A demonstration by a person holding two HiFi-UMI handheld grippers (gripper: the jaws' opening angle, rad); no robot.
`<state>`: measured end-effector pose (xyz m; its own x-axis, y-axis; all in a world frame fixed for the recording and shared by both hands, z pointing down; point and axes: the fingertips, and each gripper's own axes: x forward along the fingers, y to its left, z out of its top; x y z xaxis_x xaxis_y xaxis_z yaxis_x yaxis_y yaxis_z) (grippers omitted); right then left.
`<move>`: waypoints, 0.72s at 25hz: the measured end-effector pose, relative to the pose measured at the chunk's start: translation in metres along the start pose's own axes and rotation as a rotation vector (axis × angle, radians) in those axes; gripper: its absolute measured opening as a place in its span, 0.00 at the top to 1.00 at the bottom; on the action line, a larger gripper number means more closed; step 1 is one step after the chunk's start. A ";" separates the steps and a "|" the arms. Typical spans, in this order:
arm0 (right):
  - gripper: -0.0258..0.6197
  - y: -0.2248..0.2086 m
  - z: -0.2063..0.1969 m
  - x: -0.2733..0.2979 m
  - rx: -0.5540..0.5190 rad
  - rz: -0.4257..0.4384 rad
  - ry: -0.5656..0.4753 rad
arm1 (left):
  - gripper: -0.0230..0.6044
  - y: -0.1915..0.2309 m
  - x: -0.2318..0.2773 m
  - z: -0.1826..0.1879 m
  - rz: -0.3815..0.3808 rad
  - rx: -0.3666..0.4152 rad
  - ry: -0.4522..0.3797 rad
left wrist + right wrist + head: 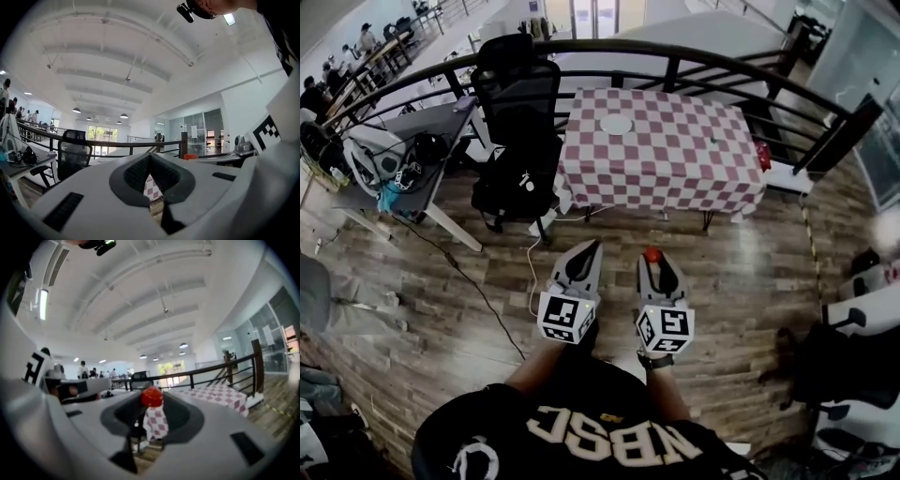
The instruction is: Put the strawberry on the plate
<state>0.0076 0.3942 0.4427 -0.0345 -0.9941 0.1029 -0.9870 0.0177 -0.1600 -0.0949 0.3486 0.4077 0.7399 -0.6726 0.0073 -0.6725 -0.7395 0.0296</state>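
A small red strawberry (652, 254) sits pinched at the tips of my right gripper (652, 261), which is shut on it. In the right gripper view the strawberry (152, 396) fills the top of the gap between the jaws of that gripper (153, 405). A white plate (616, 124) lies on the red-and-white checkered table (675, 155), well ahead of both grippers. My left gripper (593, 247) is held beside the right one over the wooden floor, its tips together and empty. In the left gripper view its jaws (150, 159) meet at the tip.
A black office chair (517, 112) stands against the table's left side. A curved dark railing (694, 58) runs behind the table. A grey desk (412, 155) with gear is at the left, and a cable (473, 286) trails across the wood floor.
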 end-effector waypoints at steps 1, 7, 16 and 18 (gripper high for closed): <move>0.73 -0.006 -0.002 0.010 0.004 -0.007 0.004 | 0.95 0.004 0.011 -0.004 -0.009 -0.006 0.001; 0.73 -0.034 -0.007 0.103 0.000 -0.030 0.048 | 0.95 0.052 0.096 -0.014 -0.067 -0.040 -0.021; 0.73 -0.054 0.038 0.268 -0.039 -0.047 0.032 | 0.95 0.171 0.225 0.009 -0.103 -0.103 -0.036; 0.73 -0.055 0.044 0.292 -0.051 -0.051 0.024 | 0.95 0.187 0.244 0.009 -0.156 -0.126 -0.065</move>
<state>0.0585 0.0985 0.4383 0.0125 -0.9910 0.1334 -0.9943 -0.0265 -0.1037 -0.0403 0.0455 0.4063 0.8298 -0.5535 -0.0715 -0.5397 -0.8284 0.1501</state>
